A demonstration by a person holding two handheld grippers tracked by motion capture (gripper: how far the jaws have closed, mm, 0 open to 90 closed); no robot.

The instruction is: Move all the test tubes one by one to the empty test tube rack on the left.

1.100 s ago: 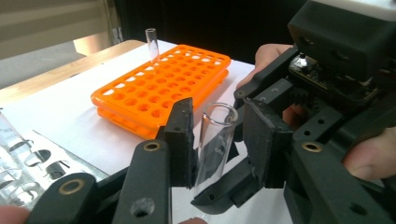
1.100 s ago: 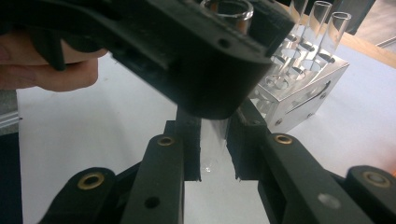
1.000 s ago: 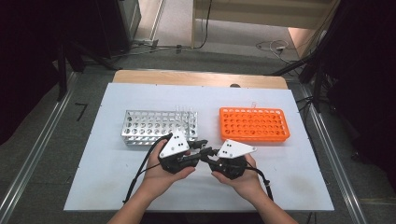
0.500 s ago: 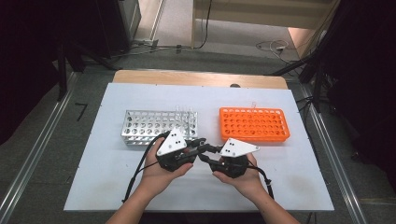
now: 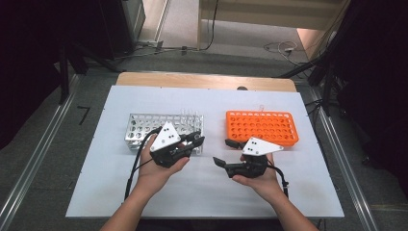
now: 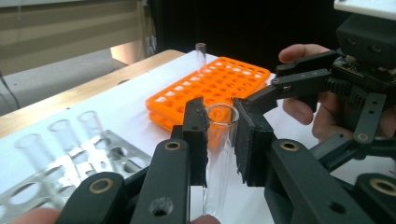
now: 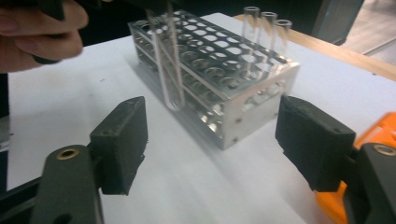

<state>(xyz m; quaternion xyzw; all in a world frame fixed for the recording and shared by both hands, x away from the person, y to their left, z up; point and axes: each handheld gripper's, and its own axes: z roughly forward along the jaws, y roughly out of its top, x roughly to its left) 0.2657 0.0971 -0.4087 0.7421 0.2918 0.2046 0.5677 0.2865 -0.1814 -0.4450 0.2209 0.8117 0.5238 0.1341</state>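
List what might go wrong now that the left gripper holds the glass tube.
The test tube is thin glass clamped in the left gripper; squeezing harder might crack it. The right gripper, whose jaws have just been opening, sits close and could knock it. The tube's bottom hangs near the metal rack and might strike it.

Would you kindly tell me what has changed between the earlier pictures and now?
The two hands have drawn apart. The right gripper has just been opening, nothing between its jaws, and has let go of the glass tube. The left gripper stays shut on it. The metal rack and orange rack have not moved.
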